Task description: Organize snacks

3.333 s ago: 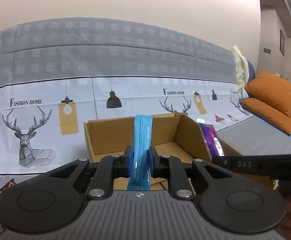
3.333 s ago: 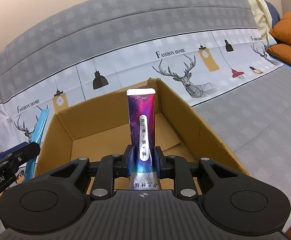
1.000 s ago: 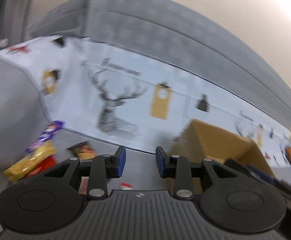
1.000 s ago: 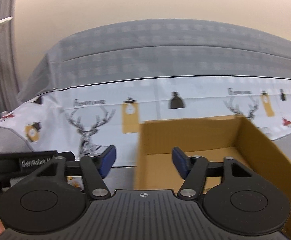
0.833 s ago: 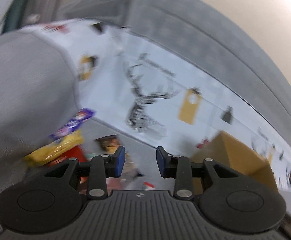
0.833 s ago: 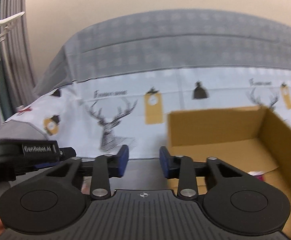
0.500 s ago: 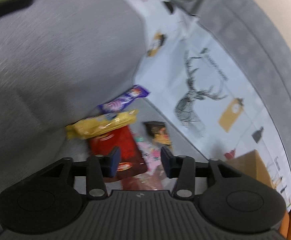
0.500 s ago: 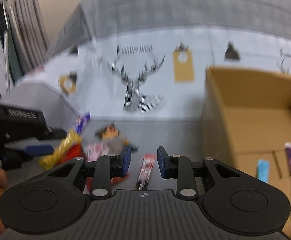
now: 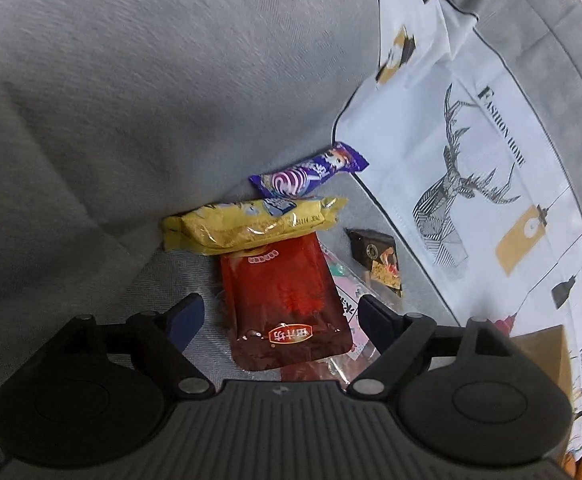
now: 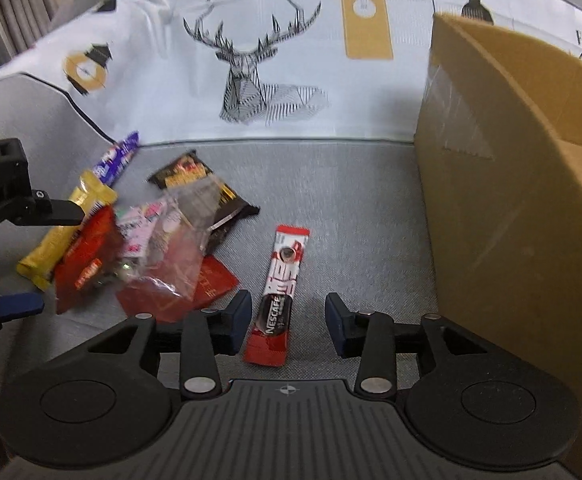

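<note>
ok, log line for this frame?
left gripper: open over red pouch | right gripper: open around Nescafe stick | cardboard box: right of snacks

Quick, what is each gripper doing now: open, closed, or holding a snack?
Left gripper: open, empty, jaws on either side of the red pouch.
Right gripper: open, empty, jaws on either side of the Nescafe stick.

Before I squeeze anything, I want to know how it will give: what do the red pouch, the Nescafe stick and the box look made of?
Red pouch: glossy plastic or foil film, judging by glare and wrinkles. Nescafe stick: smooth printed laminate sachet, likely foil-lined. Box: matte brown corrugated cardboard, thick cut edge showing.
</note>
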`<action>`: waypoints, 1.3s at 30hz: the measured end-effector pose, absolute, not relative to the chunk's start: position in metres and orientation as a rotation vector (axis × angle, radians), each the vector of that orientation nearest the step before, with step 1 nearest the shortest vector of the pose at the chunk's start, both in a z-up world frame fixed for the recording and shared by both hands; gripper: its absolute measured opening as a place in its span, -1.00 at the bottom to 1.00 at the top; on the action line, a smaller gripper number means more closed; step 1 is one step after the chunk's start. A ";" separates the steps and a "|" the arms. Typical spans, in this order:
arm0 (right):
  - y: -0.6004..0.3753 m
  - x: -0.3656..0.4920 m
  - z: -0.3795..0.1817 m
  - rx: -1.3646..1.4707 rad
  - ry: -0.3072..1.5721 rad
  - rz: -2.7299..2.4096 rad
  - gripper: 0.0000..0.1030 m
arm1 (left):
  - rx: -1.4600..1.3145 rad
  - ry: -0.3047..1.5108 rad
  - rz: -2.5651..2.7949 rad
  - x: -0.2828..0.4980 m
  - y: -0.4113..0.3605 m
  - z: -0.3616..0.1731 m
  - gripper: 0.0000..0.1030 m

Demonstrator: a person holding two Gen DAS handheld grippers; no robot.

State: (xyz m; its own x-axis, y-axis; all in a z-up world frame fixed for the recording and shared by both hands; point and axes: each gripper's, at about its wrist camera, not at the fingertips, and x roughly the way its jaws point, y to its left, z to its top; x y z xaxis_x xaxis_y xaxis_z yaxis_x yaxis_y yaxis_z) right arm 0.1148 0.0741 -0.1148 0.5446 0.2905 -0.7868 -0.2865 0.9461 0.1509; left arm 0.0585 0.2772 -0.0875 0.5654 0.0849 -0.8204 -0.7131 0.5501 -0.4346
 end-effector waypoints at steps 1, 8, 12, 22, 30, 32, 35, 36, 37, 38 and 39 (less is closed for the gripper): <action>0.075 0.116 -0.117 0.007 0.937 0.345 -0.16 | -0.853 0.858 0.553 0.062 0.275 -0.091 0.71; 0.085 0.115 -0.126 -0.102 0.926 0.365 -0.23 | -0.780 0.882 0.571 0.083 0.263 -0.099 0.87; 0.082 0.115 -0.124 -0.117 0.914 0.378 -0.64 | -0.673 0.904 0.590 0.095 0.255 -0.099 0.86; 0.069 0.105 -0.105 -0.071 0.896 0.405 -0.67 | -0.550 0.947 0.559 0.090 0.252 -0.084 0.25; 0.056 0.087 -0.087 -0.045 0.893 0.470 -0.67 | -0.566 1.025 0.365 0.069 0.253 -0.065 0.17; 0.052 0.083 -0.088 -0.034 0.919 0.495 -0.67 | -0.532 1.075 0.262 0.068 0.243 -0.064 0.17; 0.054 0.077 -0.092 -0.040 0.969 0.537 -0.66 | -0.378 1.147 0.174 0.065 0.216 -0.064 0.19; 0.056 0.075 -0.094 -0.049 0.979 0.542 -0.66 | -0.351 1.161 0.172 0.065 0.212 -0.065 0.20; 0.057 0.074 -0.097 -0.059 0.989 0.544 -0.66 | -0.332 1.169 0.173 0.065 0.208 -0.065 0.23; 0.058 0.072 -0.100 -0.067 1.002 0.545 -0.66 | -0.327 1.171 0.173 0.065 0.206 -0.065 0.26; 0.059 0.072 -0.104 -0.071 1.018 0.544 -0.65 | -0.328 1.176 0.173 0.064 0.207 -0.066 0.35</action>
